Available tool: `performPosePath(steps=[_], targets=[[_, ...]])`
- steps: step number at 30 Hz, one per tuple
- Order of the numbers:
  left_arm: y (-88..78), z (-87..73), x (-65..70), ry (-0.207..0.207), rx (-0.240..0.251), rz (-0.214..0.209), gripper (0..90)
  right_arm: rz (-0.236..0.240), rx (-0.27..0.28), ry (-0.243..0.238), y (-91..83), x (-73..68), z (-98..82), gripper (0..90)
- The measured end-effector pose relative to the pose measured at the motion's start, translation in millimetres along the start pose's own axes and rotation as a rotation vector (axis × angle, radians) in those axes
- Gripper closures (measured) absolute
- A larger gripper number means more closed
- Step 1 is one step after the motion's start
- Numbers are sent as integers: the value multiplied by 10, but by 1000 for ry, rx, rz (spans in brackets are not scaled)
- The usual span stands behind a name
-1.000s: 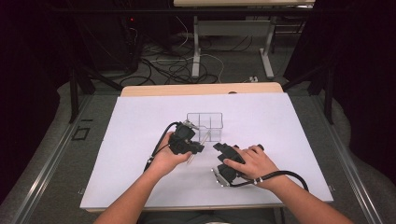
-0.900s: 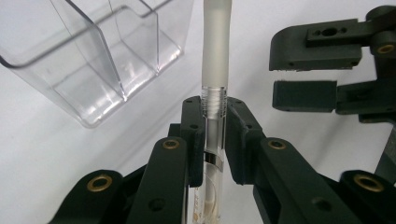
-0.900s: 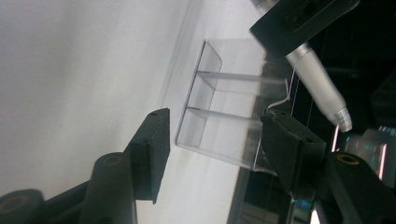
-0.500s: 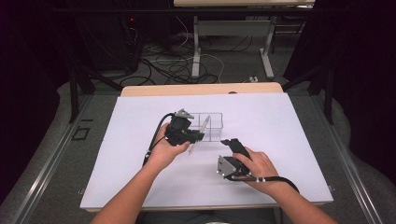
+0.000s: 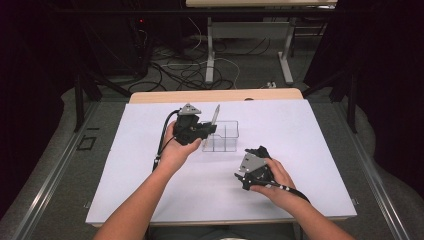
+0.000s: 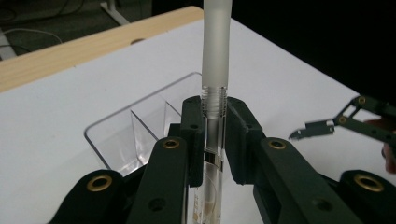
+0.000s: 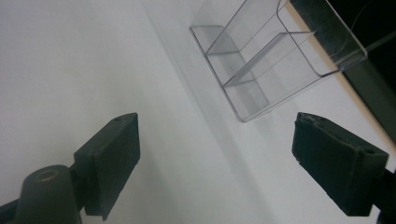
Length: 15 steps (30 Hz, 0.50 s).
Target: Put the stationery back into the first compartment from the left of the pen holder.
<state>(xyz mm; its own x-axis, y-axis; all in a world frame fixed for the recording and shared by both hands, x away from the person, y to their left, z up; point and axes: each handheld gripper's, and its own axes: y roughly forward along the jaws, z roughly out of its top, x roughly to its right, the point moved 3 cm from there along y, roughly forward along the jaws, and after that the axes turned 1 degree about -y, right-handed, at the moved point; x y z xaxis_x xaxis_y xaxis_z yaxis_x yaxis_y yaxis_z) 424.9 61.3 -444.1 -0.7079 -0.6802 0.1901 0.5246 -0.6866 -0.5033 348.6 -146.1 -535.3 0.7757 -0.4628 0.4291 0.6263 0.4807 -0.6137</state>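
The left claw point(image 5: 212, 131) is clamped on a pen point(image 6: 215, 60) and holds it upright above the near edge of the clear divided box point(image 5: 222, 136) on the white surface point(image 5: 310, 150). The pen looks light, stiff and smooth, so it may slip; the grip sits on the clear barrel just below the threaded ring, a sound place to hold. The right claw point(image 7: 231, 156) has just been opening, stands wide with nothing between its jaws, and rests low to the right of the box
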Motion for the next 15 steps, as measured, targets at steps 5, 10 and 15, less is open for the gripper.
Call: performPosePath(steps=[5, 10, 15], targets=[[-16, 66, -83, -32, 63, 11, 792, 43, 49, 188, -18, 64, -45, 144], [6, 104, -135, -41, 118, 35, 792, 33, 41, 285, -17, 142, -100, 64], [65, 119, -205, -51, 153, 62, 792, 50, 27, 324, 6, 130, -129, 0]])
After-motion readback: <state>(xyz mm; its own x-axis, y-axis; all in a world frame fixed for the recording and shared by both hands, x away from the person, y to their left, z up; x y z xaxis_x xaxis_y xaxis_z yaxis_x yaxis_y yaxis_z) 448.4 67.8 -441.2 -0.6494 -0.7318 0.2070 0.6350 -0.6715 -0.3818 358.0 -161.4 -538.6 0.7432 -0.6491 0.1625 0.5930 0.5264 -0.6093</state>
